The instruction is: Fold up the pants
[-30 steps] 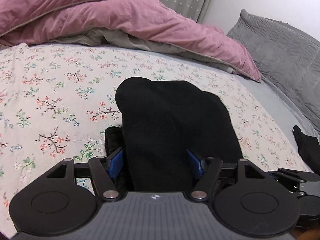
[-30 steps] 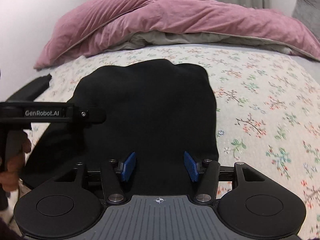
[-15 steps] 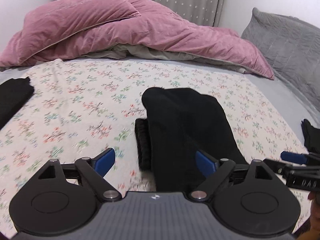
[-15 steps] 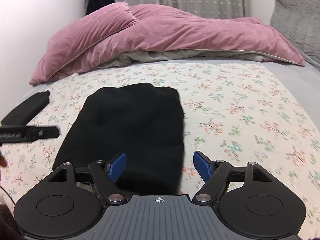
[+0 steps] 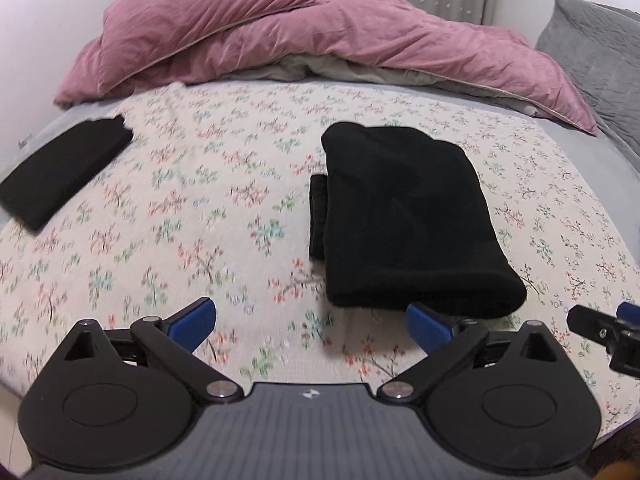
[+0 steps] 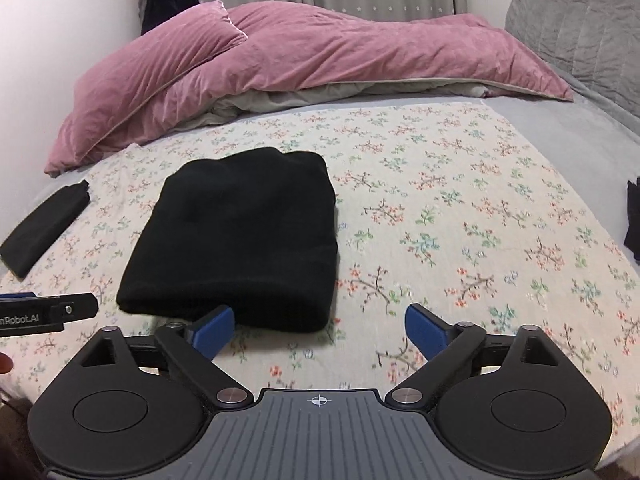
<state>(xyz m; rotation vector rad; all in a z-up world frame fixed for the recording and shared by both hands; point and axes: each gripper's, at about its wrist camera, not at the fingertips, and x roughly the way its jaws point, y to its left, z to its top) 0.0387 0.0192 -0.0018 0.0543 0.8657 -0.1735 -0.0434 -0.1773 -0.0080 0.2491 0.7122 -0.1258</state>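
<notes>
The black pants [image 5: 404, 216] lie folded into a compact bundle on the floral bedspread [image 5: 192, 208]; they also show in the right wrist view [image 6: 240, 236]. My left gripper [image 5: 312, 324] is open and empty, just short of the bundle's near edge and to its left. My right gripper [image 6: 320, 330] is open and empty, in front of the bundle's near right corner. The right gripper's tip shows at the right edge of the left wrist view [image 5: 600, 336], and the left gripper shows at the left edge of the right wrist view [image 6: 48, 312].
A second folded black garment [image 5: 60, 172] lies at the bed's left edge, also in the right wrist view [image 6: 44, 228]. A pink duvet [image 6: 304, 56] is heaped at the back. A grey pillow [image 6: 576, 20] is at the right. More black cloth [image 6: 632, 220] sits at the right edge.
Both grippers opened wider, let go of the pants and pulled back toward me. The folded bundle now lies free on the bedspread.
</notes>
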